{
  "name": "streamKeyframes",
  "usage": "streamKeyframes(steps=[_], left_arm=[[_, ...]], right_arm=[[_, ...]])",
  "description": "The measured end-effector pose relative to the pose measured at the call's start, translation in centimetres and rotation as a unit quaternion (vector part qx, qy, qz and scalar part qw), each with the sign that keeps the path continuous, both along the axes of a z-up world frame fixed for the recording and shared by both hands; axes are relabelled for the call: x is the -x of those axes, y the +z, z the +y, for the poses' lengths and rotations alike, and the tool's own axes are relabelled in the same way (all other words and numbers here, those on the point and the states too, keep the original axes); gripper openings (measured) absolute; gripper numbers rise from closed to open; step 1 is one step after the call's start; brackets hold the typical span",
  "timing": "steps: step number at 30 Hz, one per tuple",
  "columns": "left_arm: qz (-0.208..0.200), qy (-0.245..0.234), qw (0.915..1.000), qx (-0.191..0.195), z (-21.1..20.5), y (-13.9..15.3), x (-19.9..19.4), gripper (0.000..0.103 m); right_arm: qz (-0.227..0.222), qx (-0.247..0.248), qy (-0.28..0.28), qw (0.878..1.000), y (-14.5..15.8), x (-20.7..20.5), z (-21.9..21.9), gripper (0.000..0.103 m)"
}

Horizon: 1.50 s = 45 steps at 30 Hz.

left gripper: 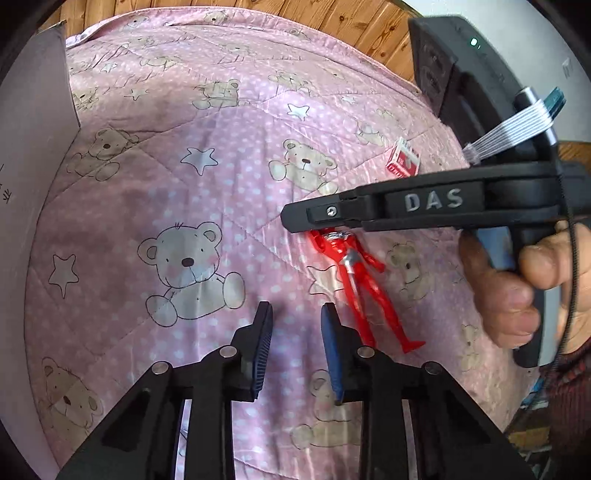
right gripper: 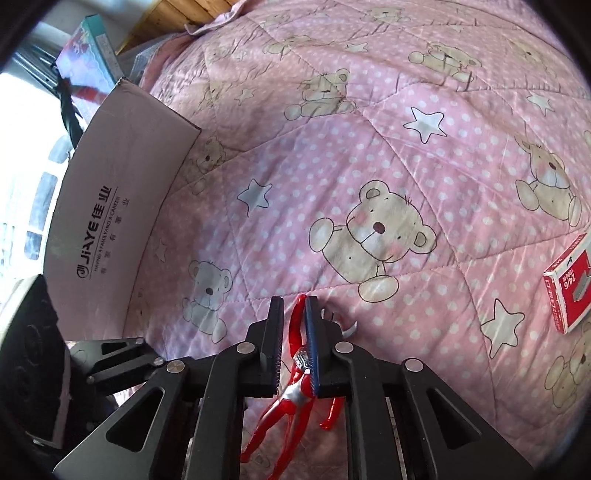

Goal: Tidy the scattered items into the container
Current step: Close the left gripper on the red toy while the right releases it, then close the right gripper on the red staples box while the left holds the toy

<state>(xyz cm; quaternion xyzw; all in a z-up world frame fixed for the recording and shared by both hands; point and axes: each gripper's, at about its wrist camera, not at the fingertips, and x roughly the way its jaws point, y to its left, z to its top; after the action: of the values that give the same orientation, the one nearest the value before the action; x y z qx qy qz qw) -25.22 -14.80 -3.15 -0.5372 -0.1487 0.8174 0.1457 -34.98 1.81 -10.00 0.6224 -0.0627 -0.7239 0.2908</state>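
Pinching only the upper body of the red figure (right gripper: pixel 295 373), the right gripper (right gripper: pixel 293 354) could let it twist free; legs dangle below its jaws. Left gripper (left gripper: pixel 295 343) hovers, jaws apart, box (right gripper: pixel 122 206) leftward.

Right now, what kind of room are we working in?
Likely a bedroom at home: the work surface is a bed with a pink teddy-bear quilt, wooden flooring shows beyond it, and a red toy figure and cardboard box lie on it.
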Motion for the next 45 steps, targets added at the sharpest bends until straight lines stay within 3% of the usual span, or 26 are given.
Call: streamKeyframes(steps=[3,6,7,9,15,17,19,24,28,30,31,34,35,41,42,45], left_arm=[[0.032,-0.026,0.9989,-0.022,1.4,1.8,0.1,0.029],[-0.033,-0.048,0.9982,-0.014,2.9,-1.5,1.0,0.027],[-0.014,-0.04,0.9988,-0.026,2.7,-1.7,0.7,0.024],[-0.018,-0.042,0.9989,-0.013,2.9,-1.9,0.7,0.024],[-0.025,-0.027,0.999,-0.023,2.4,-2.5,1.1,0.014],[-0.031,-0.022,0.9984,-0.041,1.8,-2.9,1.3,0.013],[-0.036,-0.016,0.9977,-0.056,1.4,-3.2,1.5,0.013],[-0.028,-0.017,0.9987,-0.039,1.7,-2.4,0.8,0.013],[-0.029,-0.015,0.9985,-0.045,0.9,-1.7,0.5,0.013],[-0.026,-0.018,0.9987,-0.04,1.1,-1.6,0.5,0.013],[-0.026,-0.018,0.9988,-0.038,1.2,-1.6,0.5,0.013],[-0.025,-0.02,0.9988,-0.038,1.1,-1.6,0.4,0.013],[-0.024,-0.021,0.9988,-0.037,1.1,-1.7,0.4,0.013],[-0.023,-0.023,0.9988,-0.038,1.3,-1.9,0.5,0.013],[-0.023,-0.023,0.9987,-0.039,1.2,-1.9,0.5,0.013],[-0.025,-0.022,0.9983,-0.048,1.0,-2.1,0.7,0.012]], right_arm=[[-0.003,0.011,-0.017,1.0,-0.1,-0.2,0.6,0.007],[0.007,0.001,-0.028,1.0,0.0,-0.6,0.4,0.007],[0.01,0.0,-0.03,0.999,0.1,-0.6,0.4,0.007],[0.016,0.001,-0.027,0.999,0.1,-0.7,0.4,0.008],[0.082,-0.027,0.006,0.996,1.4,-2.2,-0.6,0.007],[0.095,-0.009,0.002,0.995,2.5,-3.2,-0.1,0.0],[0.11,-0.009,-0.002,0.994,3.3,-4.5,0.6,0.0],[0.113,-0.011,0.015,0.993,2.6,-7.9,0.7,0.001],[0.147,-0.007,0.021,0.989,3.2,-6.4,0.2,0.012],[0.152,-0.025,0.034,0.988,3.0,-4.6,-0.8,0.034],[0.146,-0.038,0.039,0.988,2.4,-3.8,-1.2,0.035],[0.133,-0.055,0.058,0.988,0.8,-2.1,-1.9,0.028],[0.132,-0.06,0.063,0.987,0.6,-1.9,-2.0,0.012],[0.149,-0.011,0.048,0.988,3.8,-4.1,-0.2,0.006],[0.148,-0.01,0.053,0.988,3.9,-5.1,-0.2,0.001],[0.13,-0.011,0.063,0.989,2.7,-8.3,-0.1,0.001]])
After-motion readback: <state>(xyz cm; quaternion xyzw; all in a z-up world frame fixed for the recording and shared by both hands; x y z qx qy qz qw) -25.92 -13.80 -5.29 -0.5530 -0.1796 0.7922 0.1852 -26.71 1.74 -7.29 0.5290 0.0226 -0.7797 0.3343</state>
